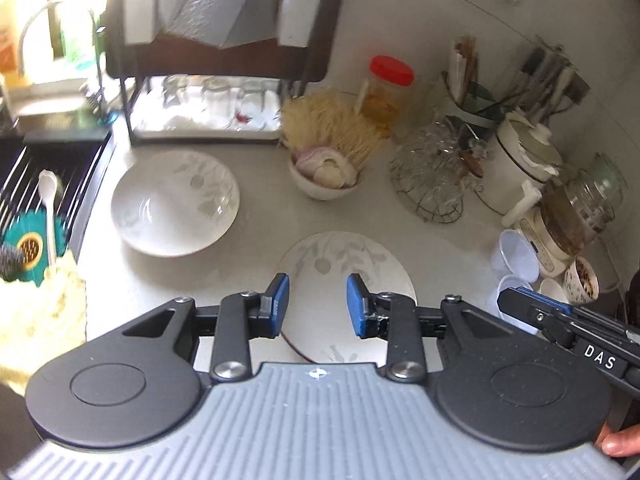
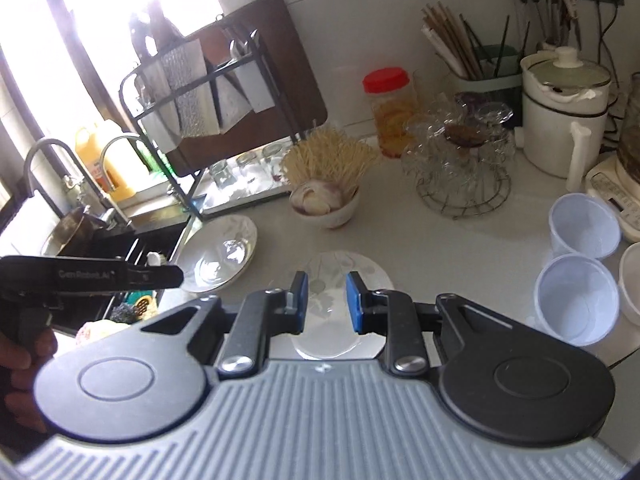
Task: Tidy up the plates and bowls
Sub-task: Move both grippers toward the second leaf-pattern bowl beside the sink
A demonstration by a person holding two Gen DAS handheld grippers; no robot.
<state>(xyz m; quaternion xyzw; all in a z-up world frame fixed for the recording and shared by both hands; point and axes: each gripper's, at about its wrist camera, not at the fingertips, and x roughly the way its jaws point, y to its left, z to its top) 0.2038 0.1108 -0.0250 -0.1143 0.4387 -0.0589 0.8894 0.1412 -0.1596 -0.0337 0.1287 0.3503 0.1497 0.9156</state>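
A flat white plate (image 1: 348, 264) with a grey leaf pattern lies on the counter just ahead of my left gripper (image 1: 318, 304), which hovers over its near edge, open and empty. A deep white plate (image 1: 176, 202) with the same pattern sits to the left, near the sink. In the right wrist view the flat plate (image 2: 340, 276) shows between and beyond the fingers of my right gripper (image 2: 326, 302), open with a narrow gap and nothing in it. The deep plate (image 2: 218, 256) lies to its left. Each gripper shows in the other's view: the right (image 1: 506, 294), the left (image 2: 176, 276).
A black dish rack (image 1: 208, 60) with glasses stands at the back. A small bowl of onions (image 1: 326, 176), a red-lidded jar (image 1: 390, 88), a wire basket of glassware (image 1: 432, 172), a white pot (image 2: 560, 108) and plastic cups (image 2: 576, 300) crowd the right. The sink (image 1: 44, 184) is at the left.
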